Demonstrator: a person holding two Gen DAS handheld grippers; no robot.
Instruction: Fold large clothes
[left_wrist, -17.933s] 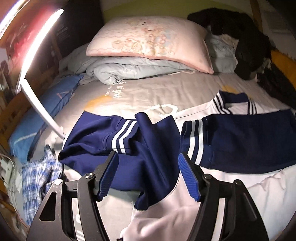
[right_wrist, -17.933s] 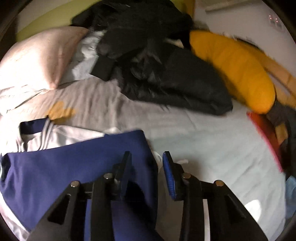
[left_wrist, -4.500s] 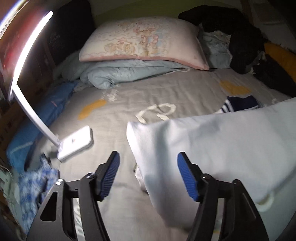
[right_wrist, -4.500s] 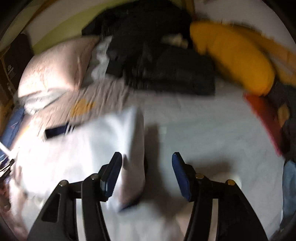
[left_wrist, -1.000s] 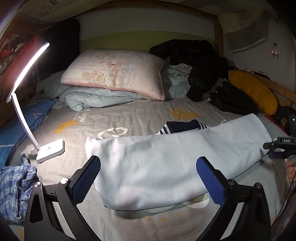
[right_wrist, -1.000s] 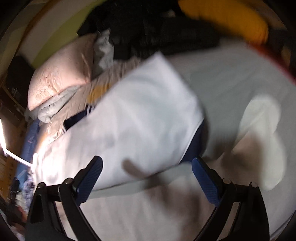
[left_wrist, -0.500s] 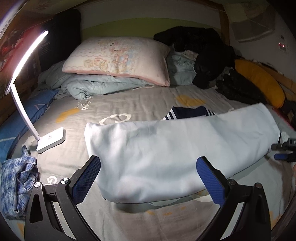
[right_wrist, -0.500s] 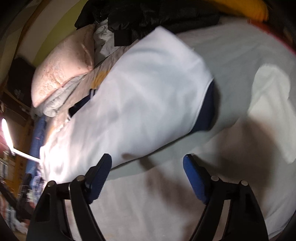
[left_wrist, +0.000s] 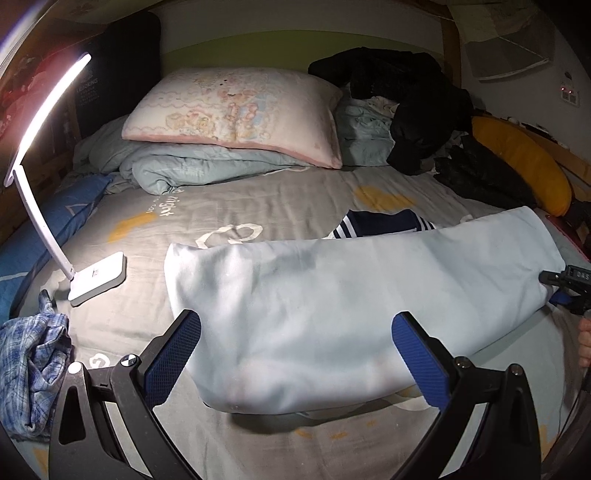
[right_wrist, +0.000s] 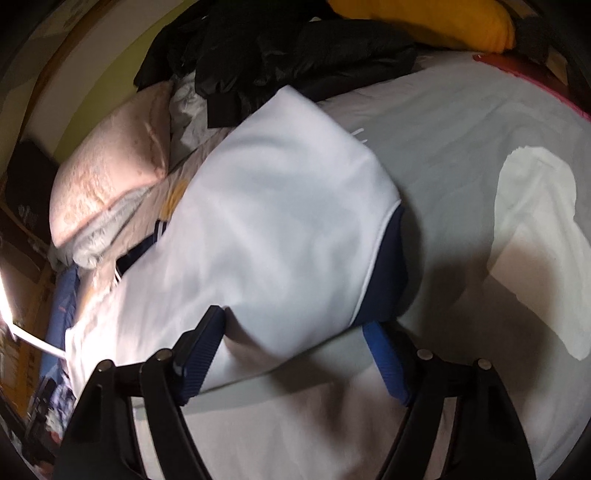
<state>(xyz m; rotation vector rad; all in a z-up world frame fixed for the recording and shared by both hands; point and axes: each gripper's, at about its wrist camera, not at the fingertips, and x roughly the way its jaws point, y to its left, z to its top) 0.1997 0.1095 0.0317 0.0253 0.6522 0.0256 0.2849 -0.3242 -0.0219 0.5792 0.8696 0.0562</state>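
A white garment (left_wrist: 351, 295), folded into a long band, lies across the grey bed sheet (left_wrist: 258, 206). Its navy striped collar (left_wrist: 384, 223) peeks out at the far side. My left gripper (left_wrist: 295, 332) hovers open and wide over the band's near edge, touching nothing. In the right wrist view the garment's end (right_wrist: 288, 221) shows a navy underside (right_wrist: 388, 280). My right gripper (right_wrist: 291, 341) has this end between its fingers and its jaws are closing; the pads do not visibly press the cloth. The right gripper (left_wrist: 569, 291) also shows at the band's right end.
A lit white desk lamp (left_wrist: 96, 277) stands on the bed at left, with a plaid cloth (left_wrist: 33, 369) near it. A pillow (left_wrist: 236, 110) on a quilt, black clothes (left_wrist: 406, 103) and a yellow cushion (left_wrist: 517, 162) line the far side. A hand (left_wrist: 585, 343) shows at right.
The right gripper's jaws have narrowed and it has come up to the garment's right end, which now lies between its fingers. The left gripper has sunk slightly toward the band.
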